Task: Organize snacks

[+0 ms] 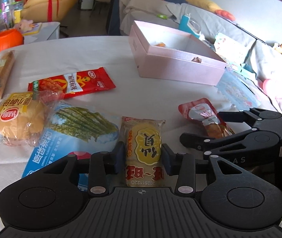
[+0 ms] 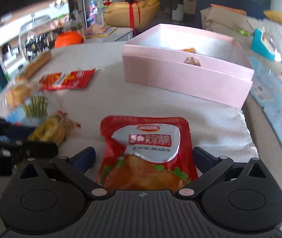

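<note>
Left gripper (image 1: 143,156) pinched the yellow cracker pack (image 1: 144,150) on the table (image 1: 160,99). Right gripper (image 2: 144,158) stood wide open around the red pouch (image 2: 147,150), pads clear. Better to close mid-pouch, then carry both to the pink box (image 1: 180,69) beyond.

left gripper (image 1: 143,157): matte black body, two round domed housings side by side, ribbed dark grey plate between them
left linkage: flat black bars with triangular cut-outs, joined by round silver rivets
left pads (image 1: 119,155): dark blue, blocky
left marking: small white crosshair on the plate's front edge
right gripper (image 2: 143,157): same black build, ribbed plate, silver rivets
right pads (image 2: 204,156): dark blue
right side, seen from the left wrist view: pale lettering on its black flank, only partly readable
</note>
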Tool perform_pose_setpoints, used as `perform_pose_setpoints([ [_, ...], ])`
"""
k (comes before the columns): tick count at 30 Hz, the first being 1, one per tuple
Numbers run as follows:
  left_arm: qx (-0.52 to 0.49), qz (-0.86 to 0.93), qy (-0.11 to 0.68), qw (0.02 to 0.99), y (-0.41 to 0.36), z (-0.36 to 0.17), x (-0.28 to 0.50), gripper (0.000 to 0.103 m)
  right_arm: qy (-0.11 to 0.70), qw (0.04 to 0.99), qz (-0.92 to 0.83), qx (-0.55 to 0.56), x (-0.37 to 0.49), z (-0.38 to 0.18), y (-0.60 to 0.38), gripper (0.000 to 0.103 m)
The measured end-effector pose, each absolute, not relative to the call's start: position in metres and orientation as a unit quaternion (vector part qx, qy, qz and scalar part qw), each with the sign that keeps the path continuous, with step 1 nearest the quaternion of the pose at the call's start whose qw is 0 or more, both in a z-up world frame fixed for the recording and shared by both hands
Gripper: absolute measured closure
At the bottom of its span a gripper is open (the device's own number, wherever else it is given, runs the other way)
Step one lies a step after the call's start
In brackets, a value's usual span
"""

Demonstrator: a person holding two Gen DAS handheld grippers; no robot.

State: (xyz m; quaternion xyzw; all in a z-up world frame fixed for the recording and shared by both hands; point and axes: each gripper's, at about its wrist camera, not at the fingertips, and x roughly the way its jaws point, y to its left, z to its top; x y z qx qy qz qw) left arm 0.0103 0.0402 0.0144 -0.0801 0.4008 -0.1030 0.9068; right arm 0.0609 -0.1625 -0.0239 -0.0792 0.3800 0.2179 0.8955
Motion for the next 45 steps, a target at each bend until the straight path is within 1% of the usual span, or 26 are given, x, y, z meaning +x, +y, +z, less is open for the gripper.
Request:
perform_pose_setpoints([
  [7,-0.079,-0.106,0.399,0.907,0.040,0.014,0.009,0.058,0.382,0.890,0.240,-0.060,0.067,-0.021,-0.171,0.000],
  [8,-0.080,-0.107,0.398,0.908,0.041,0.014,0.009,0.058,0.381,0.892,0.236,-0.059,0.067,-0.021,-0.172,0.002],
  [10,-0.082,-0.108,0.398,0.907,0.041,0.014,0.009,0.058,0.379,0.896,0.224,-0.061,0.066,-0.020,-0.172,0.008],
  [12,-0.084,-0.108,0.399,0.907,0.041,0.014,0.009,0.058,0.379,0.896,0.222,-0.063,0.066,-0.018,-0.172,0.017],
  [16,-0.090,-0.107,0.402,0.905,0.042,0.014,0.010,0.058,0.393,0.888,0.235,-0.028,0.073,-0.011,-0.182,0.022],
  [17,-0.090,-0.106,0.402,0.905,0.042,0.014,0.010,0.058,0.392,0.888,0.239,-0.018,0.074,-0.008,-0.184,0.027],
  [18,-0.090,-0.106,0.403,0.904,0.042,0.014,0.011,0.058,0.389,0.889,0.242,-0.012,0.074,-0.004,-0.185,0.034],
  [20,-0.091,-0.106,0.404,0.904,0.042,0.015,0.011,0.058,0.386,0.889,0.247,-0.004,0.073,0.002,-0.185,0.042],
  [21,-0.090,-0.106,0.404,0.904,0.043,0.015,0.011,0.058,0.385,0.888,0.250,0.001,0.073,0.004,-0.186,0.044],
  [23,-0.090,-0.105,0.404,0.904,0.042,0.015,0.011,0.058,0.389,0.884,0.260,0.012,0.075,0.005,-0.186,0.056],
  [29,-0.081,-0.097,0.409,0.904,0.037,0.014,0.014,0.058,0.384,0.886,0.261,0.009,0.074,0.003,-0.186,0.055],
  [31,-0.076,-0.094,0.413,0.903,0.035,0.015,0.015,0.058,0.383,0.886,0.261,0.008,0.073,0.000,-0.186,0.051],
  [33,-0.074,-0.091,0.417,0.901,0.034,0.016,0.016,0.058,0.388,0.885,0.259,0.009,0.073,-0.004,-0.186,0.040],
  [36,-0.072,-0.089,0.420,0.900,0.032,0.016,0.017,0.058,0.391,0.885,0.253,0.010,0.073,-0.012,-0.190,0.029],
  [38,-0.071,-0.087,0.420,0.901,0.032,0.016,0.017,0.057,0.389,0.887,0.247,0.005,0.072,-0.014,-0.191,0.024],
  [45,-0.063,-0.082,0.418,0.903,0.028,0.016,0.016,0.057,0.379,0.892,0.246,-0.022,0.069,-0.018,-0.183,0.018],
])
